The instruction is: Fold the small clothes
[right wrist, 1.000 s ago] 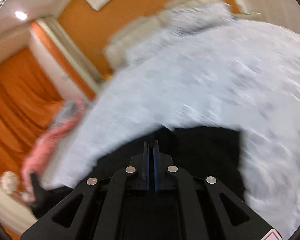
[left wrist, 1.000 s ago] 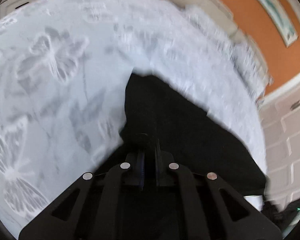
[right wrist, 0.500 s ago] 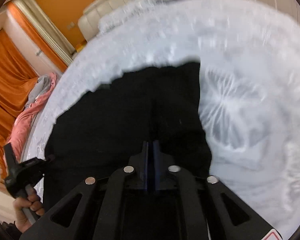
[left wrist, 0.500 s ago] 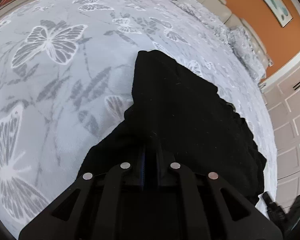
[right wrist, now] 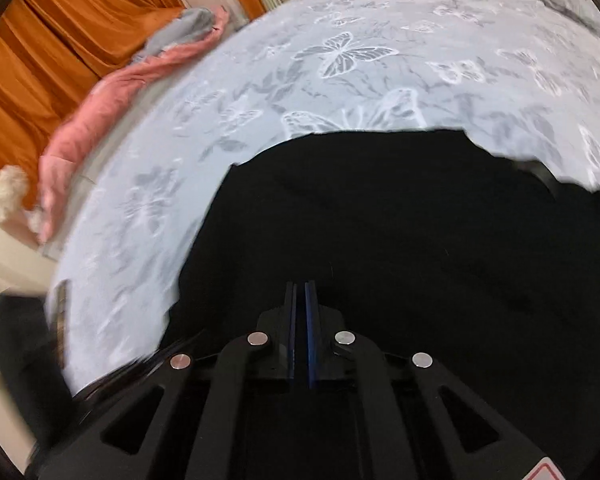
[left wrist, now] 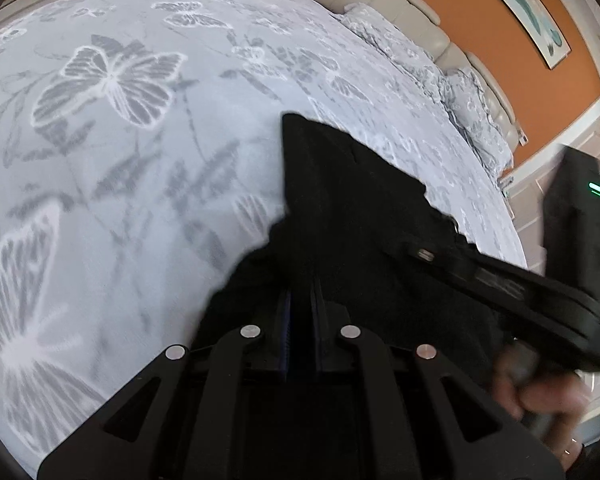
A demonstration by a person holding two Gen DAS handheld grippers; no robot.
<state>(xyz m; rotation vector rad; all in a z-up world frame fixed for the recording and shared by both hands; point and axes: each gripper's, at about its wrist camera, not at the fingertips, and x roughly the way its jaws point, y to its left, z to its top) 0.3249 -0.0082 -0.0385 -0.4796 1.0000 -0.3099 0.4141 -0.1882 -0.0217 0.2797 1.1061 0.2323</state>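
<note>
Left wrist view: left gripper [left wrist: 300,304] at lower centre, fingers nearly together with only a thin slot between, black cloth bunched right at the tips and seemingly pinched there. Black garment [left wrist: 352,216] spread from the fingertips up toward frame centre, ending in a pointed corner just above the middle, and running to the right edge of the bed. Laid on a grey bedspread [left wrist: 120,140] printed with white butterflies, filling the left and upper parts of the frame. At right, the other tool's black body reaching in over the garment from the lower right, held by a blurred right hand [left wrist: 540,392] near the bottom right corner; its tips not clear from here. Beige headboard [left wrist: 380,4] and orange wall [left wrist: 480,20] at upper right.

Right wrist view: right gripper [right wrist: 300,304] at lower centre, blue-edged fingers closed to a narrow gap, tips set against the black garment [right wrist: 400,220]; cannot tell whether cloth is caught between them. Garment filling centre and right, directly ahead of and under the fingers, its far edge curving across mid-frame. Bedspread [right wrist: 340,60] above and to the left. Pink blanket [right wrist: 100,112] at left edge of the bed, orange curtain [right wrist: 60,20] at upper left.
</note>
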